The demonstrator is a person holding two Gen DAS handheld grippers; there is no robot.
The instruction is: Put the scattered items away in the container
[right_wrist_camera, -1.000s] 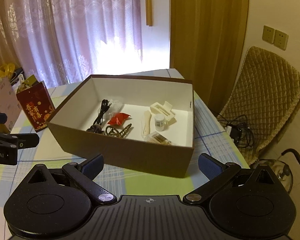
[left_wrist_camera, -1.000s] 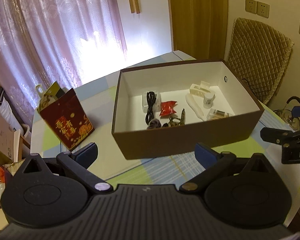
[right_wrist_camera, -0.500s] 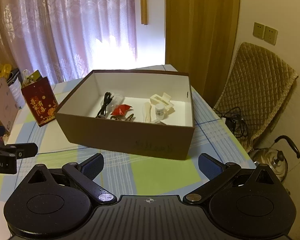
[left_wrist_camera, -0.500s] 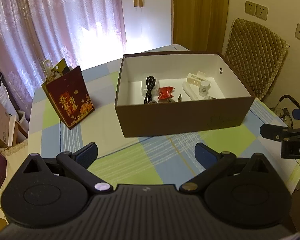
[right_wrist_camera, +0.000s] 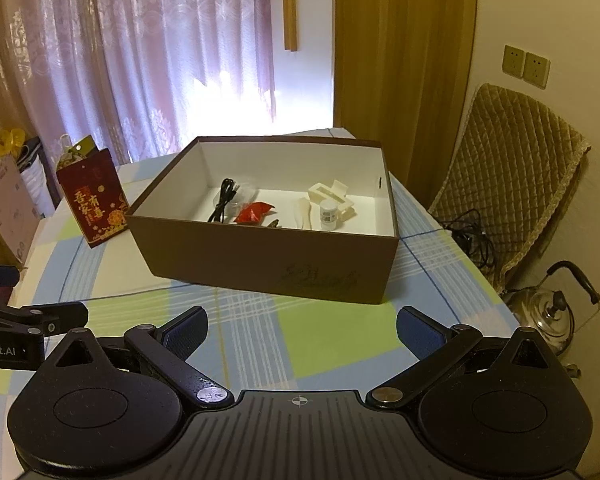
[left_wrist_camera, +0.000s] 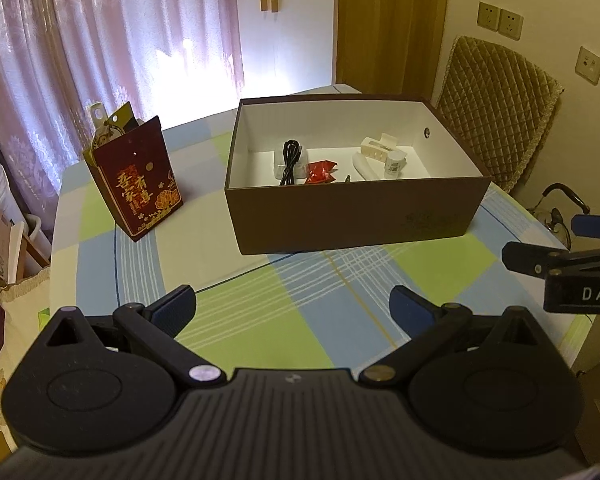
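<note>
Both grippers, left (left_wrist_camera: 292, 304) & right (right_wrist_camera: 302, 326), fingers apart, empty, clear of box (left_wrist_camera: 356, 216); stuff's inside, looks done imo.

Our left claw (left_wrist_camera: 292, 306) hangs spread wide and empty over the checked tabletop (left_wrist_camera: 260, 336). Beyond it we see the brown box (left_wrist_camera: 352, 216) holding a black cable (left_wrist_camera: 289, 160), a red packet (left_wrist_camera: 320, 171) and white pieces; a red gift bag (left_wrist_camera: 138, 184) stands far left.

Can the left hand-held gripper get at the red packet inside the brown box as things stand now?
Probably yes. The left hand-held gripper is open and empty, the brown box has no lid, and the red packet lies uncovered; it must only go over the near wall.
</note>
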